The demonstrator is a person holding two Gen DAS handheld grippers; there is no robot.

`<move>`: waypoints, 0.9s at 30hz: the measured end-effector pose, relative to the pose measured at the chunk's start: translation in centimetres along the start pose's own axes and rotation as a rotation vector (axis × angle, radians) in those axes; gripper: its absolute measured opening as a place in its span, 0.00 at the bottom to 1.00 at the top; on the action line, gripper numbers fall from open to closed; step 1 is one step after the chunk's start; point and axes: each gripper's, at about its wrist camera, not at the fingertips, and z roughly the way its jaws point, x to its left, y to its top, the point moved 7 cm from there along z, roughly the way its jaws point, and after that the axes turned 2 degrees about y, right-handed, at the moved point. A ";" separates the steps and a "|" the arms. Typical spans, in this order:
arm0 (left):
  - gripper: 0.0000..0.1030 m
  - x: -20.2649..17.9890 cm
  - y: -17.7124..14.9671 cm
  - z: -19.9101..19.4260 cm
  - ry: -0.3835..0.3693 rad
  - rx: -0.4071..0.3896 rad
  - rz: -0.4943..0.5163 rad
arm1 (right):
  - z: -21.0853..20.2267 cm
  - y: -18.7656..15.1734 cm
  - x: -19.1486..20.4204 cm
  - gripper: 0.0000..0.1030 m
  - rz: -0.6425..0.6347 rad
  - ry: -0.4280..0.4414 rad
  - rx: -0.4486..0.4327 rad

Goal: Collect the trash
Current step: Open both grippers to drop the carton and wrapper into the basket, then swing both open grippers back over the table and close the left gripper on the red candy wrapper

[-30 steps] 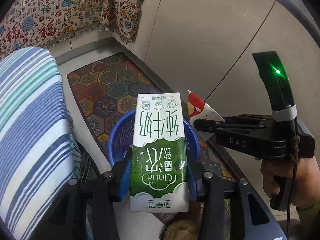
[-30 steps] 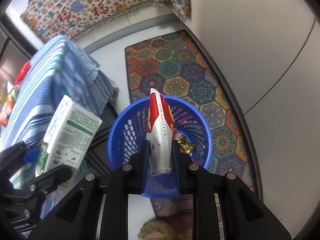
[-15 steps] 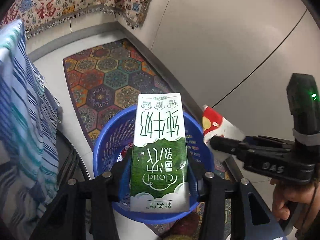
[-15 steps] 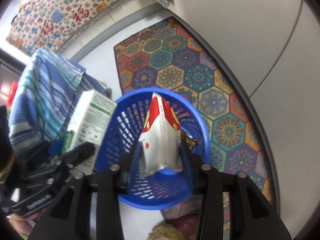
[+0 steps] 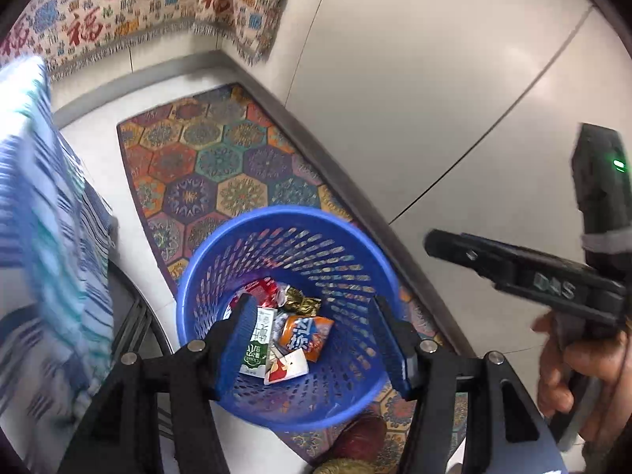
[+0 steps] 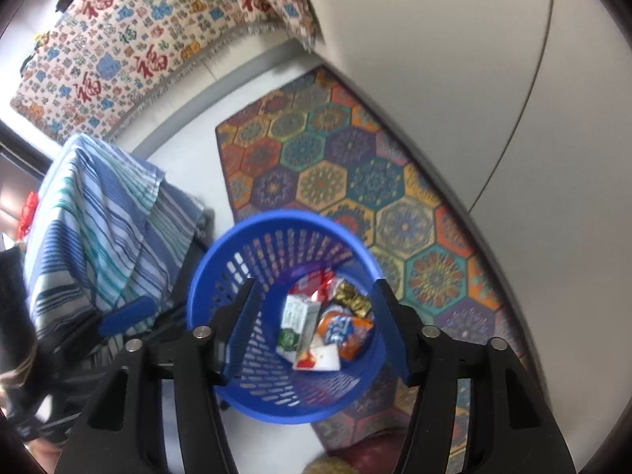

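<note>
A blue mesh basket [image 5: 284, 213] stands on the floor below both grippers. In it lie a green-and-white milk carton [image 5: 258, 341], a flattened red-and-white paper cup [image 5: 286, 367], an orange wrapper [image 5: 306, 333] and a gold wrapper [image 5: 302, 302]. My left gripper [image 5: 310, 308] hangs over the basket with its jaws opening and nothing between them. My right gripper [image 6: 314, 288] hangs over the same basket [image 6: 284, 217], jaws opening and nothing between them; the carton [image 6: 298, 320] and cup [image 6: 318, 357] show far below it.
A hexagon-patterned rug [image 5: 221, 166] lies under the basket along a pale wall [image 5: 434, 79]. A blue striped cloth [image 6: 98, 217] covers furniture on the left. A patterned throw [image 6: 118, 39] hangs at the back. A person's hand [image 5: 572, 375] holds the right gripper.
Both grippers opened over the basket. The milk carton left the left gripper and the paper cup left the right one; both now lie in the basket.
</note>
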 end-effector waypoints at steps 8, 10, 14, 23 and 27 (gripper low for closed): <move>0.69 1.2 -4.0 -14.4 0.026 -0.155 0.068 | -6.5 1.2 5.7 0.80 -0.155 -0.104 -0.191; 0.69 2.5 -5.8 -17.0 0.075 -0.165 0.062 | -7.9 1.0 8.5 0.84 -0.204 -0.099 -0.228; 0.69 7.5 -9.2 -20.7 0.186 -0.174 -0.012 | -9.5 -0.5 16.6 0.87 -0.323 -0.043 -0.283; 0.69 23.2 -14.9 -28.3 0.461 -0.198 -0.213 | -6.1 -10.5 35.1 0.87 -0.578 0.212 -0.154; 0.69 28.4 -16.4 -30.2 0.525 -0.199 -0.262 | -3.3 -13.4 39.4 0.87 -0.688 0.184 -0.111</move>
